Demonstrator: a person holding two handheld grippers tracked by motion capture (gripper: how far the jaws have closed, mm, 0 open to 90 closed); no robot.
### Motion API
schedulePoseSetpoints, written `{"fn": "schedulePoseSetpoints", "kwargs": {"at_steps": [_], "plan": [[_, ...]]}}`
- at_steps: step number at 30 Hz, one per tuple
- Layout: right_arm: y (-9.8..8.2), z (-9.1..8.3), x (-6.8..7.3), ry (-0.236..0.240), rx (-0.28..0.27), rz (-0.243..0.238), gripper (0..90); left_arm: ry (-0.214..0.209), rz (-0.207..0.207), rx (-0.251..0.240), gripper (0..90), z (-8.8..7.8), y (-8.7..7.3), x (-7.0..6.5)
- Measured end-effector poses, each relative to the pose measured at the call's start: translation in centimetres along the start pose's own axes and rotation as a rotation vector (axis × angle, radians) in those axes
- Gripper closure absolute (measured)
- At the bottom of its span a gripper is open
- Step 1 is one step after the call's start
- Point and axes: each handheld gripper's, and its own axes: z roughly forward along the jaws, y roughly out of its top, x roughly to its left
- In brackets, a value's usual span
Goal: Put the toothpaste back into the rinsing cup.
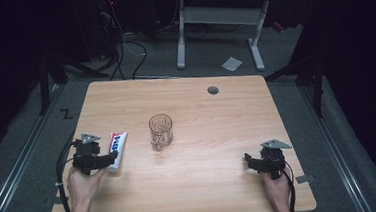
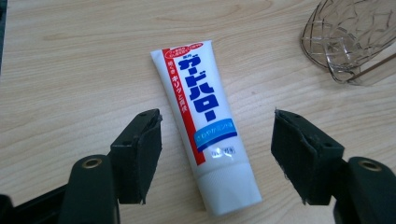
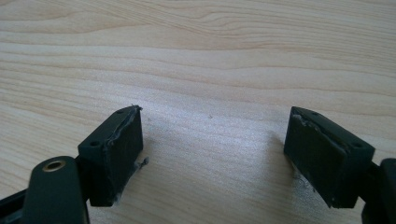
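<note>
My left claw (image 2: 217,154) stood spread, straddling the toothpaste tube (image 2: 201,121) lying flat on the tabletop (image 1: 218,134) just left of the glass (image 1: 160,130), ready to pinch. My right claw (image 3: 212,154) waited spread, empty, well right of that glass.

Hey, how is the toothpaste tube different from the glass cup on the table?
The toothpaste tube lies flat; the glass cup stands upright. The tube is opaque white with red and blue print; the cup is clear with a cut pattern. Both rest on the wooden table, untouched.
</note>
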Motion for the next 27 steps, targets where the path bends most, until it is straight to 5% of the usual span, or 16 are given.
{"fn": "schedulePoseSetpoints", "kwargs": {"at_steps": [16, 27], "plan": [[0.0, 0.0, 0.0, 0.0, 0.0, 0.0, 19.3, 0.077, 0.018, 0.176, 28.5, 5.1, 3.9, -0.9], [0.0, 0.0, 0.0, 0.0, 0.0, -0.001, 19.4, 0.123, -0.026, 0.278, 29.7, 8.1, 4.7, -0.6]]}}
